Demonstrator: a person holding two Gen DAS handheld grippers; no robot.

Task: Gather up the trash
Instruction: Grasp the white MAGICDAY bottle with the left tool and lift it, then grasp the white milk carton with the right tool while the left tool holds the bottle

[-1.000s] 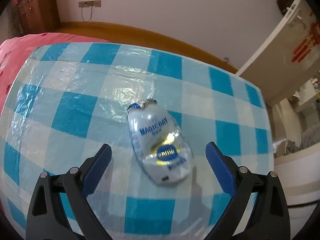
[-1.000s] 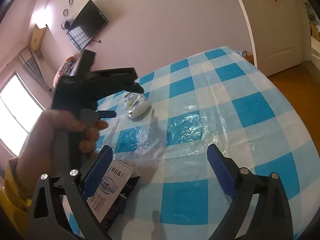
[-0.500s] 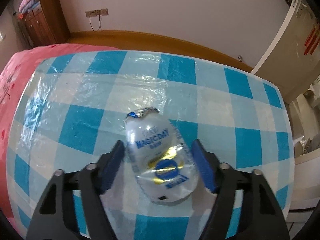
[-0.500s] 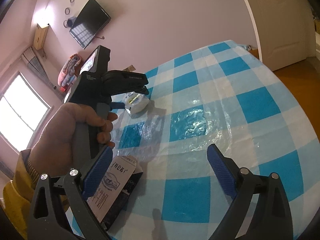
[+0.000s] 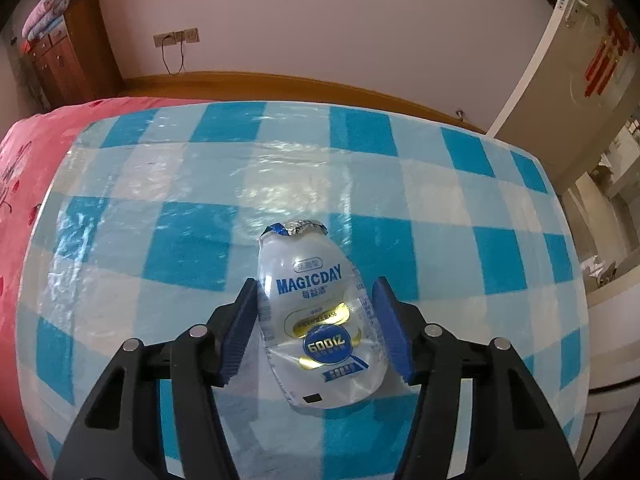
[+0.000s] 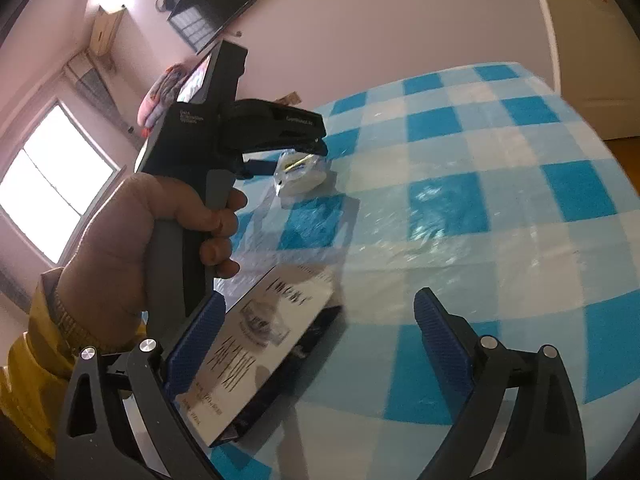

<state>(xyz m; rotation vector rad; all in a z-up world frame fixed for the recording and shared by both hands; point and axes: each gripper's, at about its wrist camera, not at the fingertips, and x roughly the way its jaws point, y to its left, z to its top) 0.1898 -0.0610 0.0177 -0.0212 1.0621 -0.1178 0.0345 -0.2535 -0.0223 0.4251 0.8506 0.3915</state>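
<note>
A crushed clear MAGICDAY drink bottle [image 5: 316, 312] with a foil lid lies on the blue-and-white checked cloth [image 5: 192, 240]. My left gripper [image 5: 315, 284] points steeply down over it. Its jaws are closing, and both blue pads touch the bottle's sides. In the right wrist view the same bottle [image 6: 300, 176] sits under the left gripper, whose handle a hand [image 6: 132, 248] holds. My right gripper [image 6: 320, 298] stands open low over the cloth. A flat white and dark blue carton [image 6: 260, 340] lies beside its left finger [image 6: 196, 340], partly between the fingers.
A pink cover [image 5: 24, 168] adjoins the cloth on the left, with a wooden cabinet [image 5: 68, 60] behind it. A pale door [image 5: 560, 80] stands at the right past the cloth's edge. A TV [image 6: 212, 4] and a window [image 6: 52, 196] are on the walls.
The left jaws have closed from wide apart onto the bottle's sides. The right gripper has swung left towards the carton, which now reaches in between its fingers.
</note>
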